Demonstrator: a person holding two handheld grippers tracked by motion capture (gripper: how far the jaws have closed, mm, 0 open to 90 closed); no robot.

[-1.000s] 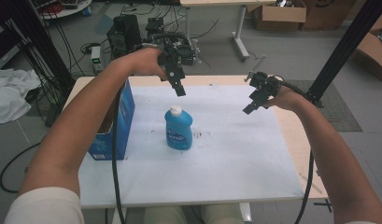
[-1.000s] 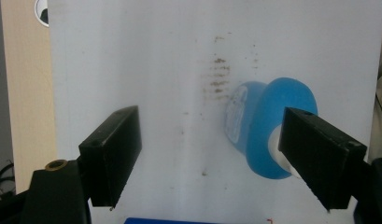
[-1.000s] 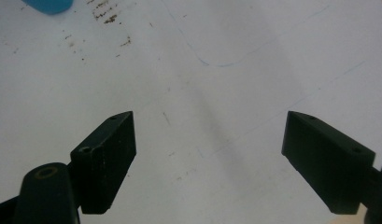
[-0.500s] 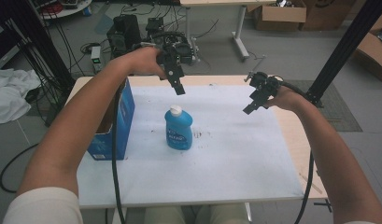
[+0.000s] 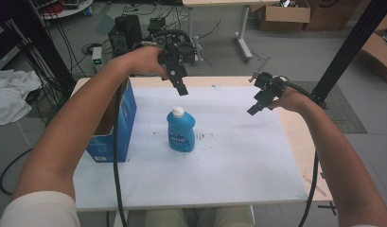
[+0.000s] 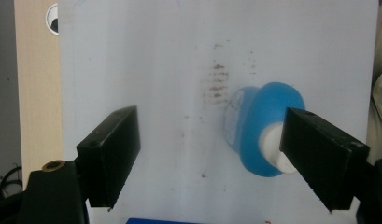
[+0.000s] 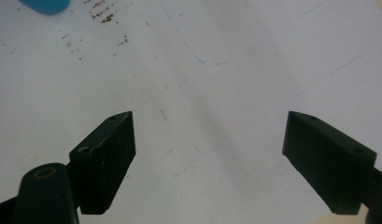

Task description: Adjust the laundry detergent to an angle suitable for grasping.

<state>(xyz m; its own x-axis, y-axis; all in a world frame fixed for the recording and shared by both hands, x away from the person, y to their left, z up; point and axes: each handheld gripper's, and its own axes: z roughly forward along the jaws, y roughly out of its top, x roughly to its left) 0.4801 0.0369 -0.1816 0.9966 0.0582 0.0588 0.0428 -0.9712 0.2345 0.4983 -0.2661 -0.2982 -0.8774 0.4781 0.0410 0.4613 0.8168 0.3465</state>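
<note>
1. In the high view we see the blue bottle (image 5: 180, 130) standing upright near the middle of the tabletop (image 5: 238, 161), its white cap (image 5: 178, 112) on top and a blue box (image 5: 116, 124) well to its left. The left hand-held gripper (image 5: 180, 88) hangs above and behind the bottle; the right hand-held gripper (image 5: 255, 108) hovers well apart, off to the right. Their jaw gaps are too small to judge here.
2. In the left hand-held gripper view we look down on the bottle (image 6: 254, 135). The jaws stand wide apart, and the right one covers part of the cap (image 6: 272, 149). Since the bottle sits off-centre, we judge that a straight descent could clip the cap and tip it.
3. In the right hand-held gripper view the jaws also stand apart over the bare tabletop (image 7: 216, 93). A blue sliver (image 7: 45, 5) at the top edge is probably the bottle, cut off.
</note>
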